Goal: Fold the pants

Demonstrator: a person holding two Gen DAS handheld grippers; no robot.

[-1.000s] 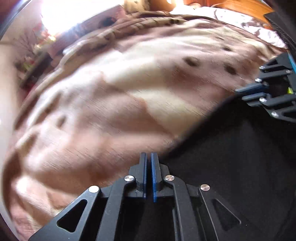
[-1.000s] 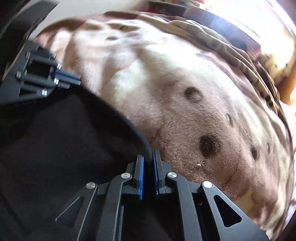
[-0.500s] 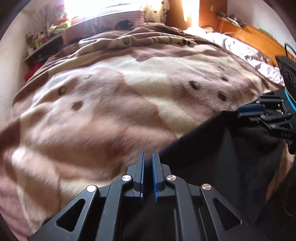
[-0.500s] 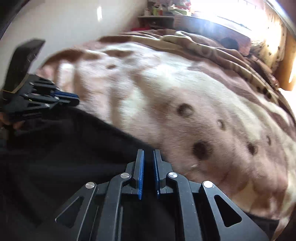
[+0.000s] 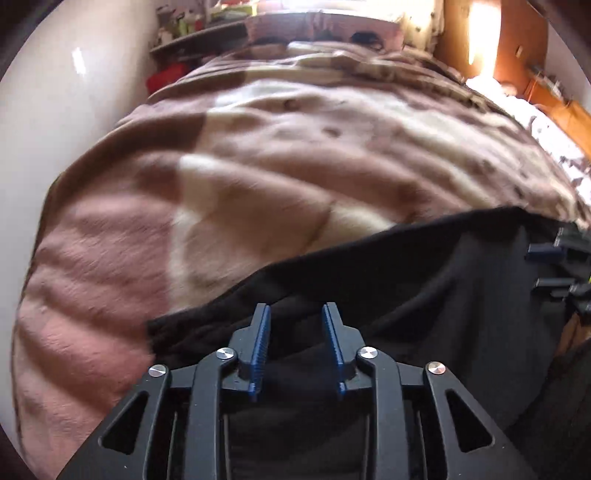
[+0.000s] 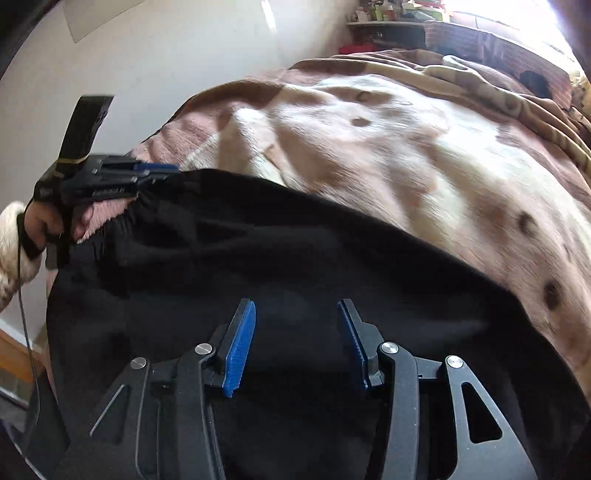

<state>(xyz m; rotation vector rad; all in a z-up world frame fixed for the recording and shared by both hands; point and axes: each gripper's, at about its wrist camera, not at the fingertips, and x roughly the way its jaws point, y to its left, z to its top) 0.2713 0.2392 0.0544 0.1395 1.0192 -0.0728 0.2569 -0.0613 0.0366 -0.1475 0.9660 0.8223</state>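
Note:
Black pants (image 5: 424,295) lie spread across the near part of the bed, their far edge running over the blanket. My left gripper (image 5: 295,306) hovers over the pants' left end with its jaws opening. Black cloth shows in the gap, but the blue pads (image 5: 260,343) do not press on it. My right gripper (image 6: 296,302) hangs over the pants (image 6: 277,258) with its jaws opening wider, and nothing is pinched. The right wrist view shows the left gripper (image 6: 147,171) at the gathered waistband corner. In the left wrist view the right gripper (image 5: 554,266) is at the right edge.
A brown, pink and cream fleece blanket (image 5: 277,166) covers the bed. A white wall (image 6: 166,55) runs along the left side. A cluttered shelf (image 6: 388,18) and a headboard stand at the far end. A hand (image 6: 37,221) in a furry cuff holds the left gripper.
Both grippers were shut on the pants' edge and have now spread their jaws and let the cloth go. Both have drawn back and risen, and the left has swung leftwards.

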